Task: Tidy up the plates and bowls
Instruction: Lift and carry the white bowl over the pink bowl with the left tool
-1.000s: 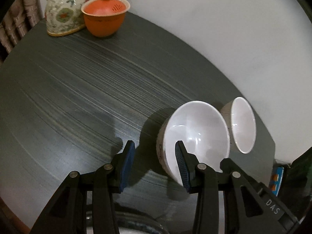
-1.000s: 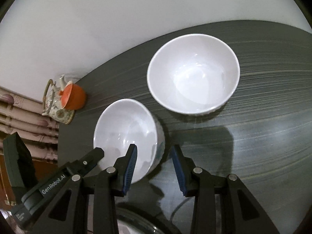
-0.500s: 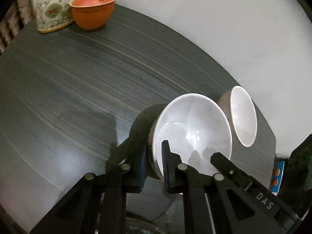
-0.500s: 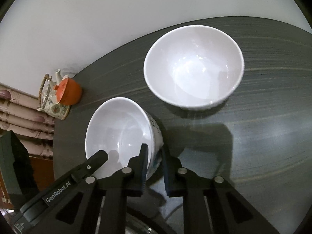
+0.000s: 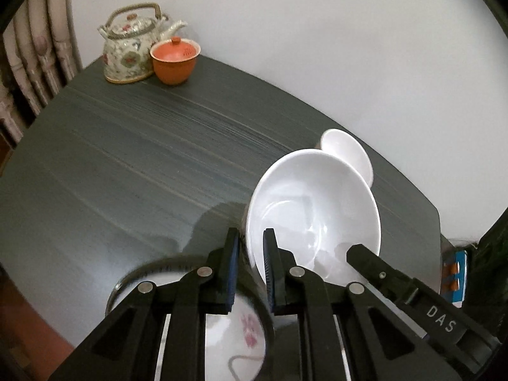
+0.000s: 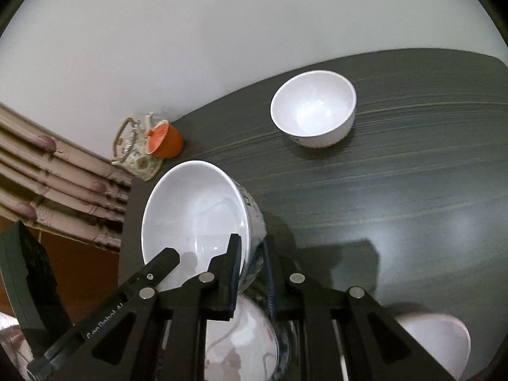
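A dark grey table (image 5: 133, 165) with a fine streaked grain stands against a plain pale wall, and everything here can be placed from the large white bowl (image 5: 314, 209) held over it.

Nearest, below that bowl, lies a flower-patterned dish (image 5: 244, 333) at the table's front edge. Just above it both grippers pinch the bowl by its rim. The left gripper (image 5: 250, 266) is closed narrow on the near left wall, one blue pad inside and one outside. The right gripper (image 6: 250, 266) is clamped the same way on the opposite side, where a blue pattern shows on the bowl's outer wall. The bowl hangs tilted between them, seemingly clear of the table, its opening turned toward the cameras.

It looks like glazed ceramic: stiff, fairly heavy for so thin a hold, smooth and likely slippery, and it would chip or break if dropped. The rim is the only sensible place to grasp it, and two opposed pinches should stop it swinging.

Beyond the bowl, a smaller white bowl (image 6: 314, 111) sits upright on the table, well apart. Farthest off, in the back corner, a flowered teapot (image 5: 133, 50) stands touching an orange lidded cup (image 5: 174, 60).
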`<state>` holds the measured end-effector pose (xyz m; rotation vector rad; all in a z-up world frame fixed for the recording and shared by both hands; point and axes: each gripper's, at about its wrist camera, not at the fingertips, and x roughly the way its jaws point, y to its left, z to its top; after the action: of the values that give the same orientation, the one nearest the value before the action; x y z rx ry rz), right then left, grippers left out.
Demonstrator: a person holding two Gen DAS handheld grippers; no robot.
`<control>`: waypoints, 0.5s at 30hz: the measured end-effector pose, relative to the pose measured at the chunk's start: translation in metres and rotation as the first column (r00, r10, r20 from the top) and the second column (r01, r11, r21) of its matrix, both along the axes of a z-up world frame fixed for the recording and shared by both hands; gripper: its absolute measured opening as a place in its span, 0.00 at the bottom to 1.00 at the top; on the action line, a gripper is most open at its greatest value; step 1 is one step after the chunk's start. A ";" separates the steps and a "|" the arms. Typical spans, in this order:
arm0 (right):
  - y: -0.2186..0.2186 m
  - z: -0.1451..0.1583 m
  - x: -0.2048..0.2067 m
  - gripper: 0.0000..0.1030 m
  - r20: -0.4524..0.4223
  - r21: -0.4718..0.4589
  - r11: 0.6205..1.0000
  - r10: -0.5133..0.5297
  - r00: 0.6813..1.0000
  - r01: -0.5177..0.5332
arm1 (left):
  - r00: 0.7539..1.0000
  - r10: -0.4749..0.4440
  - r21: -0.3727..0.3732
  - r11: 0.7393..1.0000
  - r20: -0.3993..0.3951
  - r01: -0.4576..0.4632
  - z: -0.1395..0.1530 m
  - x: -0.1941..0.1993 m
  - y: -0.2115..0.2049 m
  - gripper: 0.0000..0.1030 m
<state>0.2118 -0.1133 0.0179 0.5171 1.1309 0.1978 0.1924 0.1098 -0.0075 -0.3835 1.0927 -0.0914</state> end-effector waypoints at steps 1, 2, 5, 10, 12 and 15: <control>-0.003 0.005 -0.009 0.14 0.008 -0.001 1.000 -0.001 1.000 0.001 | 1.000 -0.004 0.007 1.000 0.008 0.004 0.006 -0.009 -0.002 0.11; -0.005 0.008 -0.016 0.14 0.015 -0.003 1.000 -0.002 1.000 0.003 | 1.000 -0.004 0.009 1.000 0.013 0.004 0.010 -0.018 -0.005 0.11; -0.012 0.019 -0.042 0.14 0.034 -0.016 1.000 -0.005 0.999 0.005 | 1.000 -0.011 0.014 1.000 0.025 0.011 0.016 -0.034 -0.011 0.11; -0.033 0.025 -0.079 0.14 0.046 -0.023 0.999 -0.025 0.999 0.026 | 0.999 -0.027 0.006 1.000 0.040 0.027 0.022 -0.067 -0.029 0.11; -0.040 0.026 -0.089 0.14 0.047 -0.024 0.999 -0.036 0.998 0.037 | 0.998 -0.040 0.014 0.999 0.046 0.040 0.026 -0.080 -0.038 0.11; -0.055 0.027 -0.105 0.14 0.053 -0.019 0.998 -0.066 0.996 0.067 | 0.997 -0.062 0.015 0.998 0.052 0.062 0.028 -0.095 -0.051 0.11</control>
<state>0.1067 -0.1680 0.0449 0.5278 1.0622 0.1414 0.0973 0.0586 0.0207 -0.3333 1.0529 -0.1481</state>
